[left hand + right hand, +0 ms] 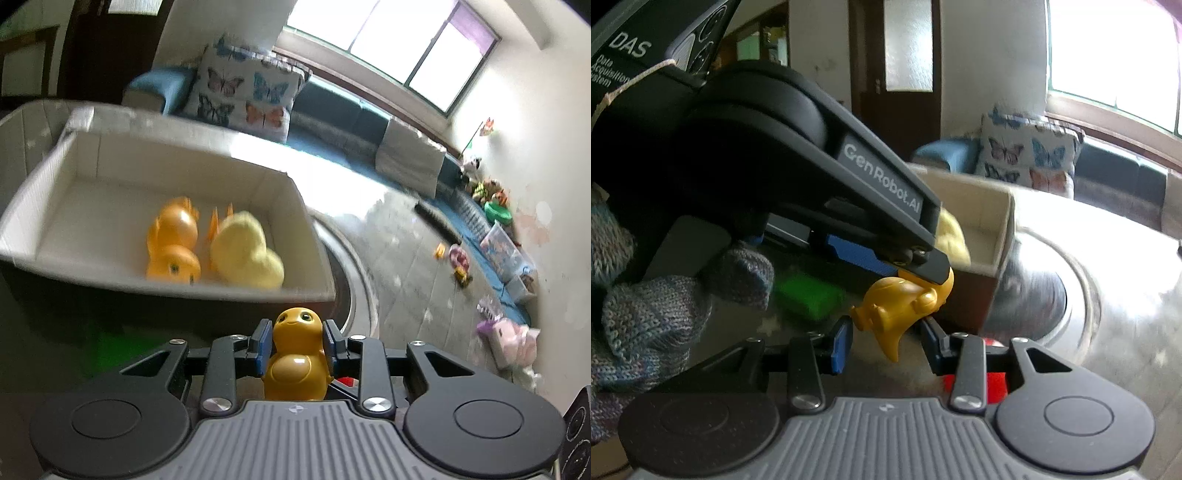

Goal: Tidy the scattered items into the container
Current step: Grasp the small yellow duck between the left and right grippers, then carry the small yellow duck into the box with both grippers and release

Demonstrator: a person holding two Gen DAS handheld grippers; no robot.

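**Both tools hold yellow toys just short of the box**

In the left wrist view, the left tool sits at bottom centre, its blue pads pressed against both sides of a yellow penguin-like figure. The figure stands upright between the pads, its face toward the camera. Above and left of it lies the white box, open at the top and filling the left half of the frame. Inside the box, an orange toy lies left of a pale yellow plush; the two are just beside each other, and motion blur hides whether they touch. A green patch shows in the dark area below the box's near wall. The round table runs to the right of the box, with a butterfly cushion on the sofa at upper centre.

In the right wrist view, the right tool is at bottom centre, closed on a golden toy that lies tilted between its pads, one pointed end hanging down. The left tool crosses the frame from upper left to centre, its tip directly above the golden toy; whether they touch cannot be told. A hand in a knit glove grips that tool at lower left. A green block lies on the table behind the golden toy, and a red object shows under the right finger. The box stands at centre right, the plush visible over its edge.
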